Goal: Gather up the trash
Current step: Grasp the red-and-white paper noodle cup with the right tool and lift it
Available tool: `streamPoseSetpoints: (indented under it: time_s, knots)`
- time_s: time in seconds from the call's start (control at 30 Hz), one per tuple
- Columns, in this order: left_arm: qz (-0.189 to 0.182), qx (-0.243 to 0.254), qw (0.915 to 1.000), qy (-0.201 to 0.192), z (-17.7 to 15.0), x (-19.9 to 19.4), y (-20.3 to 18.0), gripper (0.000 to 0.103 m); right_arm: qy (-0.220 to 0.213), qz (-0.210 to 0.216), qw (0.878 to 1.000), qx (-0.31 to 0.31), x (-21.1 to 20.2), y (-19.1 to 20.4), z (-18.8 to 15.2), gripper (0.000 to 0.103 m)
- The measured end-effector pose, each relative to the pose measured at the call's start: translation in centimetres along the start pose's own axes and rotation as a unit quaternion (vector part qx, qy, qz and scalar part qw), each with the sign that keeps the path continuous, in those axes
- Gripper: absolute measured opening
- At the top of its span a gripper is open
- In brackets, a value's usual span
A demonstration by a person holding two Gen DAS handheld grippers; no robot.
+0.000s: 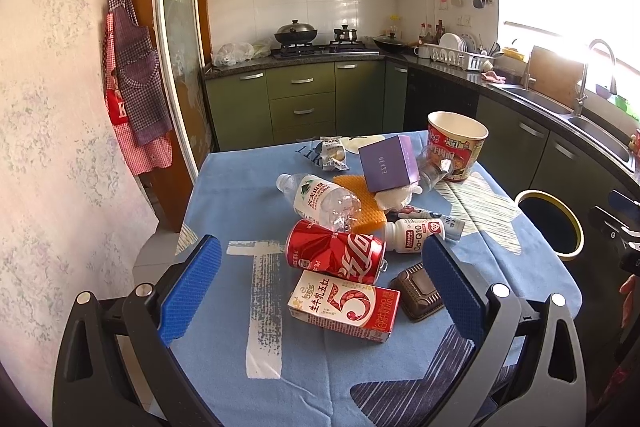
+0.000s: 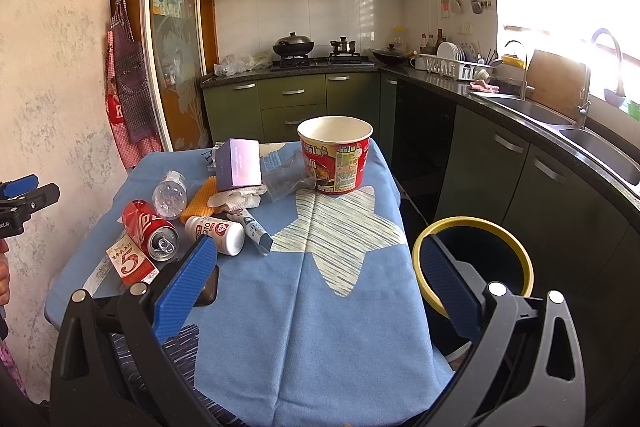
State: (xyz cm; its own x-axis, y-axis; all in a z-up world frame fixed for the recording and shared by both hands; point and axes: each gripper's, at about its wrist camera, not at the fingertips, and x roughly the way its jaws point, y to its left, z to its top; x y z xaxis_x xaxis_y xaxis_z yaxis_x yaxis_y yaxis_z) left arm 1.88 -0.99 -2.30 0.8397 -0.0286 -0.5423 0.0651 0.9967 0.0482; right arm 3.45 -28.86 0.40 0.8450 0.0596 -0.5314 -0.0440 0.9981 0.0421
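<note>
In the left wrist view, the left gripper (image 1: pixel 320 275) fills the lower part of the frame with its two blue fingers spread wide and nothing between them. Between the fingers, in the lower centre, a red cola can (image 1: pixel 335 251) lies on its side on the blue tablecloth (image 1: pixel 224 211), and a red and white milk carton (image 1: pixel 345 307) lies just below it. A dark plastic tray (image 1: pixel 416 291) sits just right of the carton, near the right finger. Above the can, in the middle of the frame, a crushed clear water bottle (image 1: pixel 318 201) rests partly on an orange waffle-like piece (image 1: pixel 366 215), and a small white bottle (image 1: pixel 414 234) lies to the right of the can. Higher up stands a purple box (image 1: pixel 388 163) leaning on white paper, and a red noodle cup (image 1: pixel 458 145) stands upright in the upper right part of the table. A bin with a yellow rim (image 1: pixel 550 223) is at the right edge, beside the table. In the right wrist view, the right gripper (image 2: pixel 320 275) is also wide open and holds nothing; its left finger is over the table near the can (image 2: pixel 150 229) and carton (image 2: pixel 130 261), and its right finger appears in front of the bin (image 2: pixel 474 259) at the lower right. The noodle cup (image 2: pixel 336 155) stands in the centre of this frame.
</note>
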Motion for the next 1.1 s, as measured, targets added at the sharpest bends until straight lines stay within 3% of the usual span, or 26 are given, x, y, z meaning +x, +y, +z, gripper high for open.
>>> streamPoseSetpoints:
  time_s: [0.2,0.33,0.43,0.53,0.67,0.87,0.97,1.1]
  knots:
    - [0.014,0.001,0.9998,0.017,1.7,4.2,1.5,0.099,0.028,0.006,1.000,-0.004,2.6,-0.5,0.8,0.097]
    - [0.027,-0.002,0.9993,0.027,3.5,8.1,2.9,0.099,0.045,-0.018,0.999,-0.003,5.5,-1.4,2.6,0.097]
    - [0.029,-0.012,0.9989,0.034,4.9,11.6,4.3,0.099,0.054,-0.029,0.998,-0.001,8.0,-2.3,4.6,0.097]
    - [0.032,-0.032,0.9981,0.042,6.2,15.2,6.2,0.099,0.071,-0.011,0.997,0.008,10.9,-3.6,7.3,0.097]
    - [0.067,-0.063,0.9949,0.042,7.7,19.5,9.2,0.099,0.092,-0.012,0.995,0.019,15.0,-5.3,10.9,0.097]
    - [0.076,-0.113,0.9891,0.056,7.5,23.9,12.8,0.099,0.158,-0.011,0.987,0.032,23.2,-7.5,15.4,0.096]
    - [0.077,-0.114,0.9887,0.059,6.8,25.0,13.4,0.099,0.206,-0.024,0.978,0.036,27.5,-8.6,16.6,0.082]
    - [0.070,-0.103,0.9894,0.075,6.0,26.2,13.0,0.099,0.267,-0.026,0.961,0.060,32.4,-10.0,16.8,0.055]
